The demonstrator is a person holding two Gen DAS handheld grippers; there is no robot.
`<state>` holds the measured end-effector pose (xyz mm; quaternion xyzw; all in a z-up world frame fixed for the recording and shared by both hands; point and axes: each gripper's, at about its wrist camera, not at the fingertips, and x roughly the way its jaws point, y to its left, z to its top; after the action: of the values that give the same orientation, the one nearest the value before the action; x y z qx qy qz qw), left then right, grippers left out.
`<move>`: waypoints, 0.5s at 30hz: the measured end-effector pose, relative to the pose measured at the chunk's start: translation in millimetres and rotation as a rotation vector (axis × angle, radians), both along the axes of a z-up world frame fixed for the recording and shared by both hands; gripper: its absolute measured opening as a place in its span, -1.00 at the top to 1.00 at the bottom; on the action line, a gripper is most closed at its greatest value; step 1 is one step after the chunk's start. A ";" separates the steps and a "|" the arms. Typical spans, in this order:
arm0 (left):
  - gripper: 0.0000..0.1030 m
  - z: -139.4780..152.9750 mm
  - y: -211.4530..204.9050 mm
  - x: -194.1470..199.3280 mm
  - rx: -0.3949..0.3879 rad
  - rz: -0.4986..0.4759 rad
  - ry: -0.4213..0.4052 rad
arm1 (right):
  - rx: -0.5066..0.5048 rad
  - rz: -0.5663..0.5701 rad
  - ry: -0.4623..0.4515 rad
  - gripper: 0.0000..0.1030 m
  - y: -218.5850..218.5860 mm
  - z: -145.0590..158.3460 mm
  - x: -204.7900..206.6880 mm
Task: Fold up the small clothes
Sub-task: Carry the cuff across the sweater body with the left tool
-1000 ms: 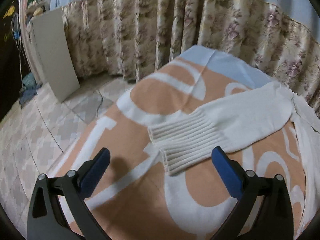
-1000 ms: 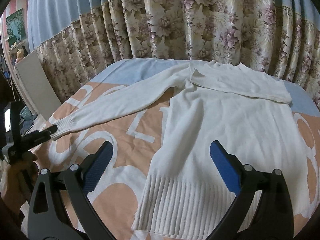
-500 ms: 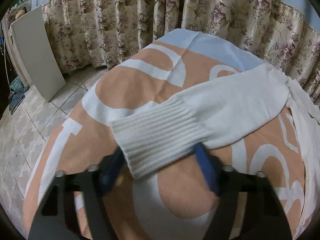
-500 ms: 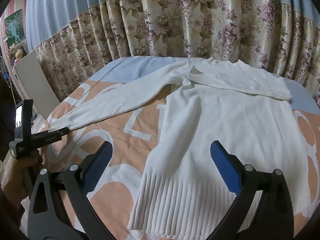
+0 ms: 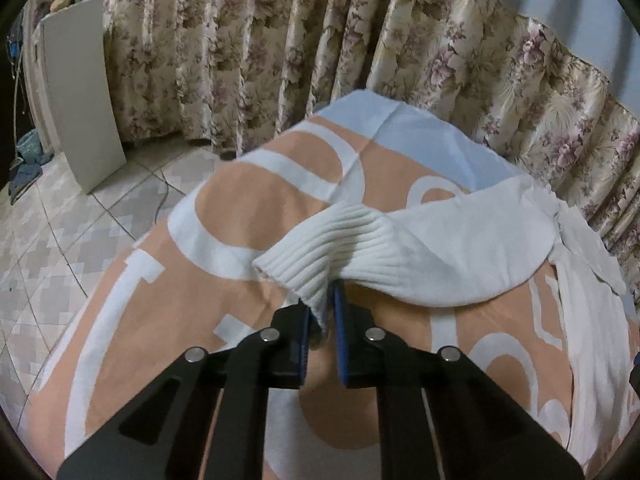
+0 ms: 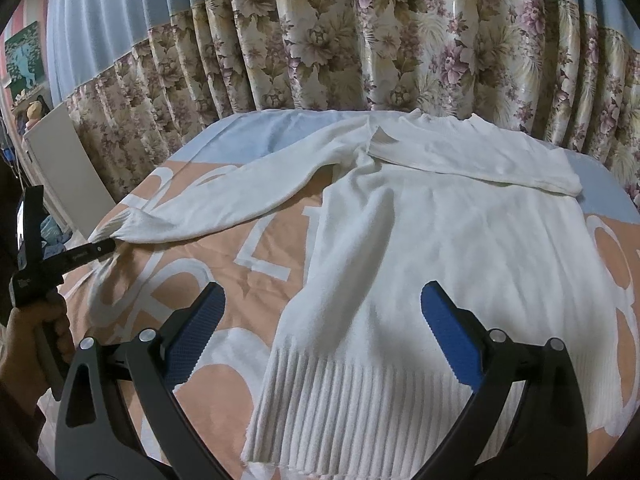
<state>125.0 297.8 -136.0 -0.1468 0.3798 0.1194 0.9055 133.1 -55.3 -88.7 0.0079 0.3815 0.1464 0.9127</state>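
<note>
A white knit sweater [image 6: 432, 248] lies spread flat on the bed. One sleeve is folded across its chest, the other sleeve [image 6: 224, 200] stretches out to the left. My left gripper [image 5: 323, 312] is shut on that sleeve's ribbed cuff [image 5: 320, 252] and lifts it a little off the cover. It shows in the right wrist view [image 6: 96, 250] at the cuff's end. My right gripper [image 6: 320, 320] is open and empty, just above the sweater's ribbed hem [image 6: 360, 404].
The bed has an orange, white and pale blue cover [image 6: 224, 280]. Floral curtains [image 6: 400, 40] hang close behind the bed. A white board [image 5: 80, 100] leans by the curtain on the tiled floor [image 5: 60, 240] left of the bed.
My left gripper moved forward onto the cuff, closed on it and raised it slightly. The right gripper stayed open over the hem and barely moved.
</note>
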 end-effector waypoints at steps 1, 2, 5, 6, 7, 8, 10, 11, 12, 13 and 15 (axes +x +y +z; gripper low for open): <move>0.80 3.5 -2.9 0.8 0.017 -0.002 -0.005 | 0.000 0.000 -0.001 -0.91 -0.4 0.1 0.1; 0.80 7.6 -6.5 1.7 0.032 -0.004 -0.010 | -0.002 -0.002 -0.001 -0.91 -1.6 -0.1 1.4; 0.80 21.4 -16.1 8.8 0.047 -0.009 -0.029 | 0.003 -0.009 -0.001 -0.91 -5.6 -0.4 7.2; 0.80 25.6 -19.5 12.2 0.048 -0.011 -0.033 | 0.004 -0.012 -0.001 -0.91 -6.6 -0.2 9.1; 0.80 31.0 -24.7 17.0 0.048 -0.013 -0.039 | 0.005 -0.016 -0.004 -0.91 -7.2 0.9 11.5; 0.80 34.2 -29.0 20.3 0.050 -0.017 -0.041 | 0.008 -0.018 -0.006 -0.91 -8.9 1.8 14.1; 0.80 41.1 -39.7 29.1 0.060 -0.018 -0.046 | 0.011 -0.021 -0.014 -0.91 -11.7 5.1 20.1; 0.80 44.3 -46.7 35.2 0.065 -0.021 -0.049 | 0.010 -0.022 -0.019 -0.91 -13.2 6.8 23.3; 0.80 46.5 -52.8 40.3 0.071 -0.023 -0.051 | 0.010 -0.023 -0.023 -0.91 -14.2 8.2 25.3; 0.80 48.5 -59.0 45.5 0.079 -0.025 -0.052 | 0.009 -0.027 -0.031 -0.91 -17.1 10.7 30.4; 0.80 51.2 -74.8 57.6 0.090 -0.036 -0.050 | 0.005 -0.033 -0.041 -0.91 -21.5 13.6 38.3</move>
<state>182.6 223.0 -84.8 -0.1018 0.3536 0.1163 0.9225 171.4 -76.8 -75.1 0.0134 0.3620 0.1321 0.9227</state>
